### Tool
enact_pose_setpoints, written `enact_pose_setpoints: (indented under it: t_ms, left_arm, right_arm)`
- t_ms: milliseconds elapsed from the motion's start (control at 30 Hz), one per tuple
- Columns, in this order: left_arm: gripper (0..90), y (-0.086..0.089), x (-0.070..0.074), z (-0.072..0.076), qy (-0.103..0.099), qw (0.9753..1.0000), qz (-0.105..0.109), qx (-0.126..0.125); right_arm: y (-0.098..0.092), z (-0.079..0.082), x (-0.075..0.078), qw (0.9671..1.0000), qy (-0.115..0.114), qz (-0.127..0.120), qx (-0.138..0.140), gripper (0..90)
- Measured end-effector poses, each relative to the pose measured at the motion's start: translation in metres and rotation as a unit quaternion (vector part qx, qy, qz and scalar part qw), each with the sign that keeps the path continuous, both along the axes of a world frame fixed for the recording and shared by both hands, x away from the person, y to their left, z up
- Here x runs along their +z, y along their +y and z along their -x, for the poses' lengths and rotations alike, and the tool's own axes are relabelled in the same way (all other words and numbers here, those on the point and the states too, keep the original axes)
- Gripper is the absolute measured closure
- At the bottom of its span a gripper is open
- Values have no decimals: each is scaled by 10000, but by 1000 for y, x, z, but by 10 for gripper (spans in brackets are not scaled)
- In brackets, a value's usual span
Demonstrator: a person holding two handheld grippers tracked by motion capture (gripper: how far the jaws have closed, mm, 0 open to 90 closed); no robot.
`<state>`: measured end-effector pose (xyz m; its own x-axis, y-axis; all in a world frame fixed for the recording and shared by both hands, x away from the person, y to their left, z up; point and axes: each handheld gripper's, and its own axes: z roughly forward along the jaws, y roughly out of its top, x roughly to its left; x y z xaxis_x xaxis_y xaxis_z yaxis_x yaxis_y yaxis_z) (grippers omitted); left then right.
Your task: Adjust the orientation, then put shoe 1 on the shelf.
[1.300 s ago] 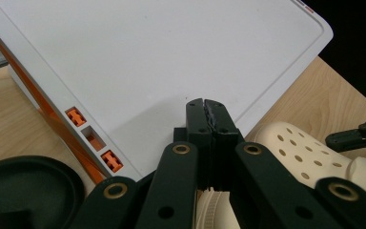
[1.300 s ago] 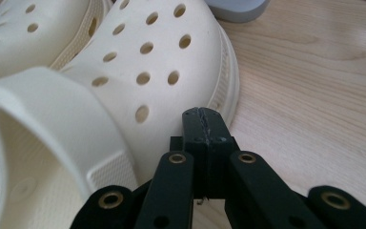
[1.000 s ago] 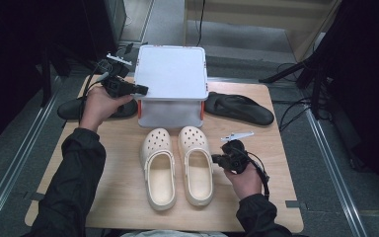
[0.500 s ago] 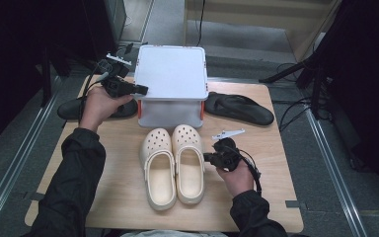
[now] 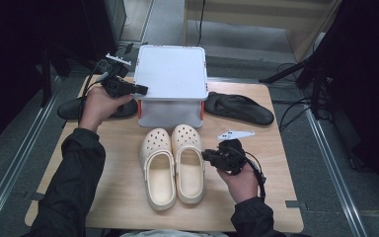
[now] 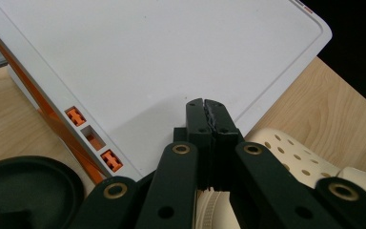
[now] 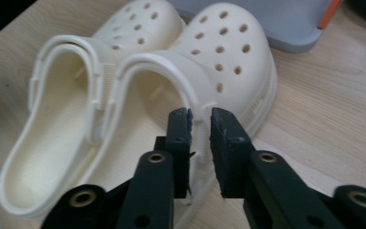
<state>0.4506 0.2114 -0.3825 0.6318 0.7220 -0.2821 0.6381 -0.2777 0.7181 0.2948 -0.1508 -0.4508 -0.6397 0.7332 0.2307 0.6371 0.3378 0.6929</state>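
Carrying everything here is the wooden bench (image 5: 113, 163), and the biggest thing on it is a grey storage box (image 5: 170, 84) with its lid on and orange latches, standing at the far middle. A dark flip-flop (image 5: 239, 108) lies to the right of the box and another dark shoe (image 5: 74, 108) to its left, both flat on the bench. In front of the box, a pair of cream clogs sits side by side, touching, toes pointing at the box: the left clog (image 5: 157, 170) and the right clog (image 5: 190, 163). A small white tag (image 5: 236, 134) lies just right of the clogs.

Judging by how things lie, the work looks to be lining up the pair or getting it ready for the box. The clogs are already neatly together; the lid is on and nothing has gone inside, so most of the job seems ahead.

The right tool (image 7: 199, 125) is at the outer side of the right clog, near its strap. Its jaws stand on either side of the side wall, nearly closed on it, so it appears to be grasping that clog. The left tool (image 6: 205, 110) is clenched with nothing between the jaws, held over the near left corner of the box lid, well apart from the clogs.
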Motion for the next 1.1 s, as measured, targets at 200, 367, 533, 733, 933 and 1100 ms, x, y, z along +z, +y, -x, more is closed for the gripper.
enact_pose_setpoints:
  t_ms: [200,367,533,733,933,1100]
  left_arm:
    - [900,-1,0,1,-66,10000,-46,-24]
    - [900,-1,0,1,-64,10000,-51,-21]
    - [900,-1,0,1,-70,10000,-51,-29]
    - [895,-1,0,1,-72,10000,-42,-43]
    - [895,-1,0,1,-76,10000,-41,-50]
    - [896,0,0,0,-70,9999,-40,-61]
  right_arm:
    - [16,19,6,9999,-113,-60,70,654]
    - [31,28,1,9998,-67,-162,132,582]
    - [45,30,-9,9997,32,-189,159,529]
    - [59,27,-19,9998,99,-135,105,401]
    - [70,22,-27,9998,75,-186,-9,343]
    - [79,18,-35,9999,92,-63,-32,340]
